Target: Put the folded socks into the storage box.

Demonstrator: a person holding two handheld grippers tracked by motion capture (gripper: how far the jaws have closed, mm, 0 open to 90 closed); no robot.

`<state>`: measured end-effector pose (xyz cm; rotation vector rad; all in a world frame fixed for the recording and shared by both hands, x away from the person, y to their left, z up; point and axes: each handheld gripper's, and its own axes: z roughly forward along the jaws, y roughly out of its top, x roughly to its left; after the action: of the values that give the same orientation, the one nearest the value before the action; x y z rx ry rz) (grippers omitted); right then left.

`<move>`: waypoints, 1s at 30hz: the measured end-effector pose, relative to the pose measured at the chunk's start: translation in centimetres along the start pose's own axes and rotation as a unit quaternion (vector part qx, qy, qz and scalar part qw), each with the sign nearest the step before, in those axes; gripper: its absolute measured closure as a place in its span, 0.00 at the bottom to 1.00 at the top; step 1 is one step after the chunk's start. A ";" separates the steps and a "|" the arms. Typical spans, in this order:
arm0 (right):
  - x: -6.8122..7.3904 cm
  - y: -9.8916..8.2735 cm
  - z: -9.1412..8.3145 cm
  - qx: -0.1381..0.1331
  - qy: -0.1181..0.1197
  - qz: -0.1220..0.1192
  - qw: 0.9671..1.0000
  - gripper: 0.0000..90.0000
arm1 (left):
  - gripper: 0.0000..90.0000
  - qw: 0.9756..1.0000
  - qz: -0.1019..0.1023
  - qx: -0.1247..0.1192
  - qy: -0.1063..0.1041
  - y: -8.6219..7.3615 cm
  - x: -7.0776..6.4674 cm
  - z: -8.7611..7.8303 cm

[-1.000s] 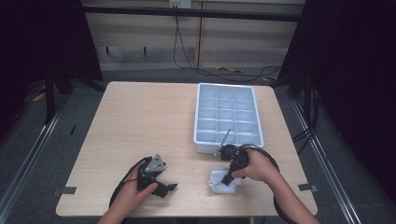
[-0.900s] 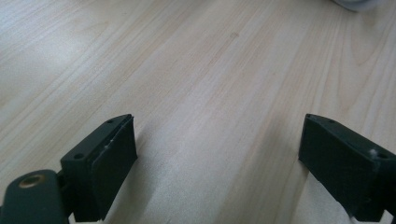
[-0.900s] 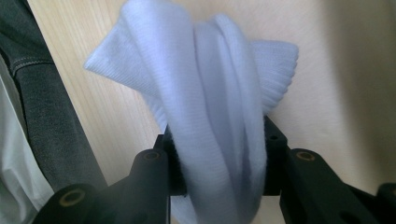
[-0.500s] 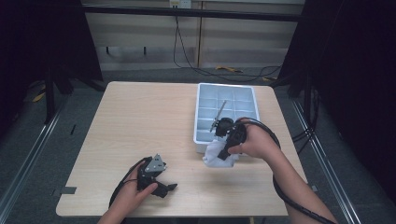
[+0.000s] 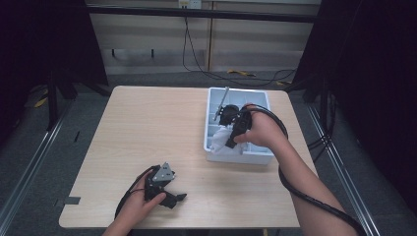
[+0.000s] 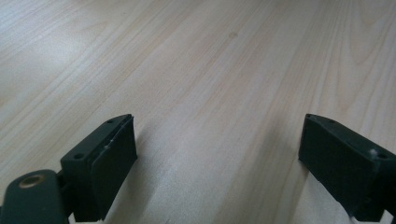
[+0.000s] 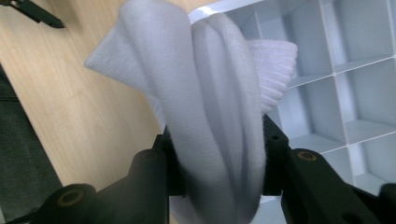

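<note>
A white folded cloth [image 7: 205, 107] hangs pinched between the jaws of my right gripper [image 7: 217, 163], bunched into thick folds. In the high view the right gripper [image 5: 229, 140] holds the cloth [image 5: 220, 142] over the near left compartments of the pale blue divided tray [image 5: 255, 158]. The tray's grid of square cells [image 7: 355, 70] lies just beyond the cloth. My left gripper [image 5: 173, 197] rests low near the table's front edge, jaws wide apart over bare wood [image 6: 215, 116], nothing between them.
The wooden table [image 5: 147, 128] stretches wide to the left of the tray. Black cables trail from both grippers. Dark frame posts and floor rails flank the table; a wall with cables stands behind.
My right gripper has carried the white cloth from the table in front of the tray up and forward over the tray's near cells. The left gripper has stayed put.
</note>
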<state>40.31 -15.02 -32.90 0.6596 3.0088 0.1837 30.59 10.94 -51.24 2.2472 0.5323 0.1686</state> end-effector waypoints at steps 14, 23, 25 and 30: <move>-2.3 2.7 3.1 0.012 -0.013 -0.012 1.000 0.70 | 0.12 1.000 0.002 0.001 -0.002 0.0 0.0 0.0; -3.4 3.6 6.2 0.024 0.003 -0.005 1.000 0.70 | 0.12 1.000 0.002 0.002 -0.003 0.0 -0.1 0.0; -3.4 3.6 6.4 0.027 0.007 -0.002 1.000 0.70 | 0.12 1.000 0.003 0.001 -0.003 0.0 -0.1 0.0; -3.6 3.5 7.7 0.020 0.012 0.001 1.000 0.70 | 0.12 1.000 0.004 0.002 -0.004 0.0 0.0 0.0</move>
<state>45.62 -12.60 -40.03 0.6677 3.0424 0.1333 30.55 10.93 -51.23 2.2533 0.5193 0.1640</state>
